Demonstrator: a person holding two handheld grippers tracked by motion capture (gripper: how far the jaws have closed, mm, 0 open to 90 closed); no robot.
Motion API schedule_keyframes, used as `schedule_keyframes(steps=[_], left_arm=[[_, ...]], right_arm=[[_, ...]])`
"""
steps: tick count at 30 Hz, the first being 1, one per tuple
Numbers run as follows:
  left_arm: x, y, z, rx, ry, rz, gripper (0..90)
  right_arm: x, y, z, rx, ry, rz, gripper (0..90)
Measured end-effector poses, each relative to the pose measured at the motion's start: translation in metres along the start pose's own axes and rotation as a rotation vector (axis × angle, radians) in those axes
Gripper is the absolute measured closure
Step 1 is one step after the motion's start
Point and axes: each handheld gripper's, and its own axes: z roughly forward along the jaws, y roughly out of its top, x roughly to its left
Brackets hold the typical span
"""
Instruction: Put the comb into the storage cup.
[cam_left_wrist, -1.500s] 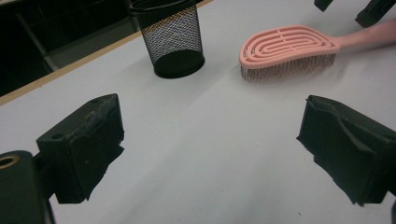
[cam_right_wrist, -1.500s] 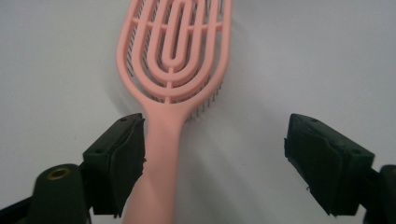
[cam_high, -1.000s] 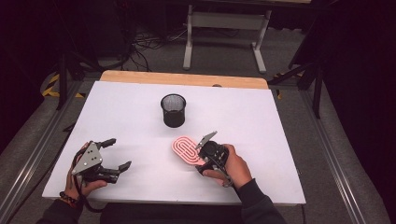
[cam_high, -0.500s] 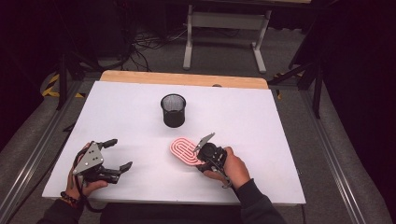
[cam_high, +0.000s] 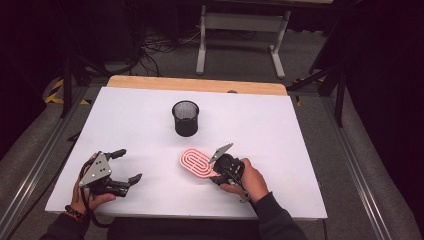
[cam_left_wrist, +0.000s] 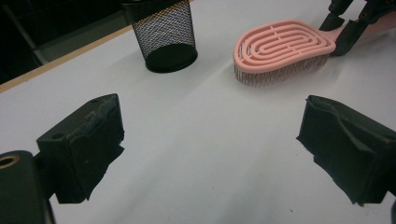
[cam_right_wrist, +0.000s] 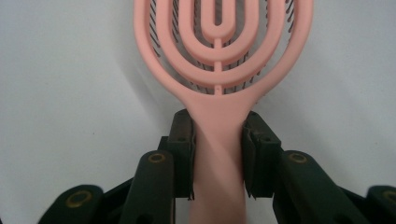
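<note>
Right tongs (cam_right_wrist: 217, 154) are clamped on the handle of a pink hairbrush (cam_right_wrist: 219, 56), one black jaw pressed to each side of the handle just below the oval head. From the high view, the brush (cam_high: 196, 162) lies near the front middle of the white desk (cam_high: 280, 130), its head pointing away from the right hand (cam_high: 250, 179) toward the desk's centre. In the left gripper view, the brush (cam_left_wrist: 282, 49) rests bristles-down on the desk surface. Left tongs (cam_high: 125, 165) sit near the front left corner of the desk, held in the left hand (cam_high: 82, 192), jaws spread wide with nothing between them. A black mesh cup (cam_high: 185, 118) stands upright behind the brush, well apart from both tongs.
</note>
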Motion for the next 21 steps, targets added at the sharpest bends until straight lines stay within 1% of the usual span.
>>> schedule_keyframes(steps=[1, 8, 13, 16, 17, 19, 20, 21], left_arm=[[0.0, 0.0, 0.0, 0.0, 0.002, -0.001, 7.2], [-0.001, 0.001, 0.0, 0.0, 0.004, 0.006, 7.4], [0.0, 0.001, 0.0, 0.0, 0.006, 0.003, 7.4], [0.0, 0.001, -0.001, -0.001, 0.008, 0.002, 7.4], [0.0, 0.001, 0.0, -0.004, 0.011, 0.001, 7.4], [0.0, 0.001, -0.001, -0.005, 0.018, -0.003, 7.5], [0.001, 0.001, -0.001, -0.006, 0.02, -0.005, 7.4], [0.001, 0.001, -0.002, -0.009, 0.022, -0.007, 7.4]], right_arm=[[0.0, -0.001, 0.0, -0.002, 0.001, 0.007, 68.3], [0.001, -0.005, -0.002, -0.038, 0.004, -0.012, 68.7], [0.001, -0.006, -0.003, -0.066, -0.01, -0.016, 68.8], [0.0, -0.008, -0.005, -0.096, -0.031, -0.017, 68.8], [0.0, -0.009, -0.006, -0.112, -0.04, -0.008, 68.8], [0.0, -0.01, -0.008, -0.135, -0.047, -0.006, 68.8], [-0.002, -0.011, -0.011, -0.165, -0.056, -0.002, 68.8], [-0.002, -0.011, -0.011, -0.165, -0.056, -0.002, 68.9]])
